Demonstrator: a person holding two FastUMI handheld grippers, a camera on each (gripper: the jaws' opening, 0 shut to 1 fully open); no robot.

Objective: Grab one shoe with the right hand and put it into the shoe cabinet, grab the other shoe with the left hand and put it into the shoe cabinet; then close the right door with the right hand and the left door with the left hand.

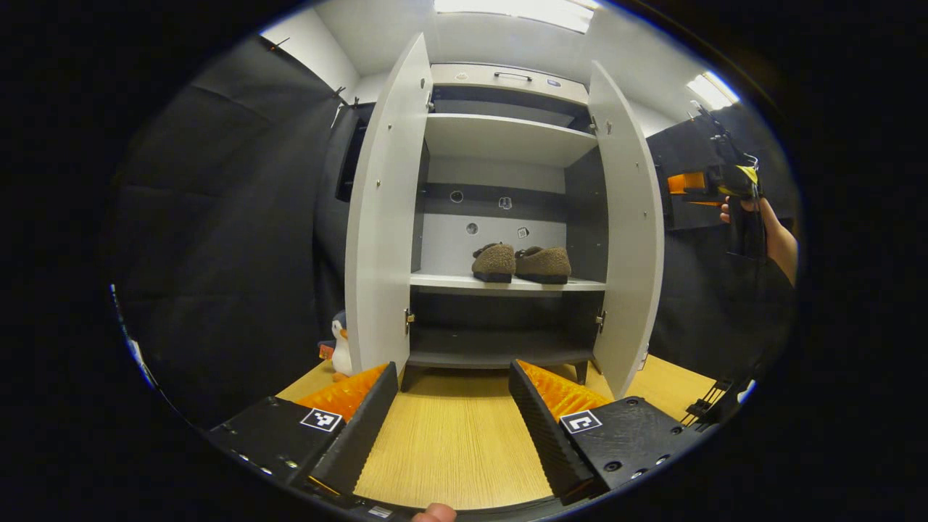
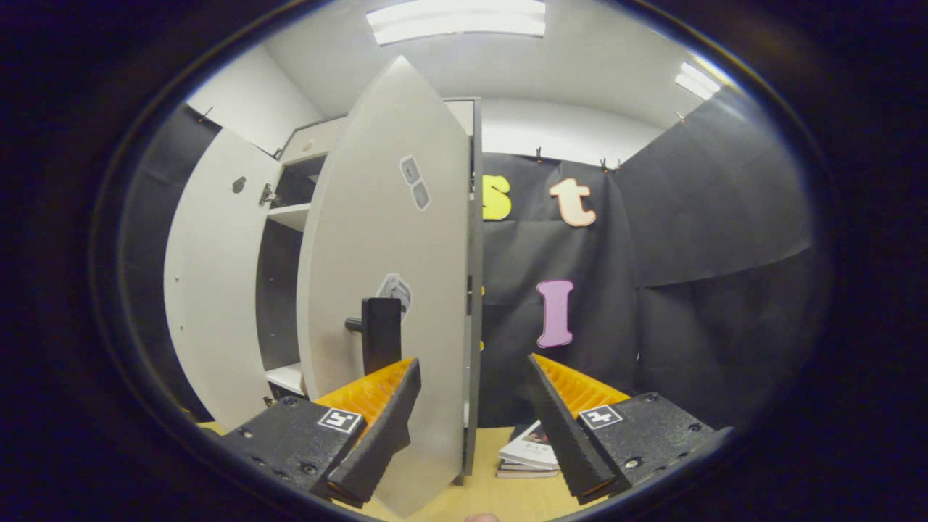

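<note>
The left gripper (image 1: 453, 406) is hanging wide open over the wooden floor (image 1: 457, 449) in front of the shoe cabinet (image 1: 507, 145), holding nothing. The right gripper (image 2: 471, 406) is likewise spread wide and empty, sitting just outside the right door (image 2: 384, 290), with its left finger (image 2: 384, 413) close to the door's dark handle (image 2: 380, 333); whether it is touching the panel cannot be told.

Both shoes (image 1: 520, 262) are lying side by side on the middle shelf (image 1: 507, 284), towards its right end and near the front edge. Both doors are standing open, so the closing step looks to be what remains.

The risk seems to be in the push: pressing near the hinge edge or at an angle could make the finger slide off the panel, and a hard swing could bounce the door back open.

The left gripper view is showing the interior, the left door (image 1: 384, 217), a toy penguin (image 1: 341, 348) by the cabinet's left foot, and the other gripper held by a hand (image 1: 747, 210) at the far right. The right gripper view is giving the door's outer face and books (image 2: 529, 453) on the floor beside the cabinet.
</note>
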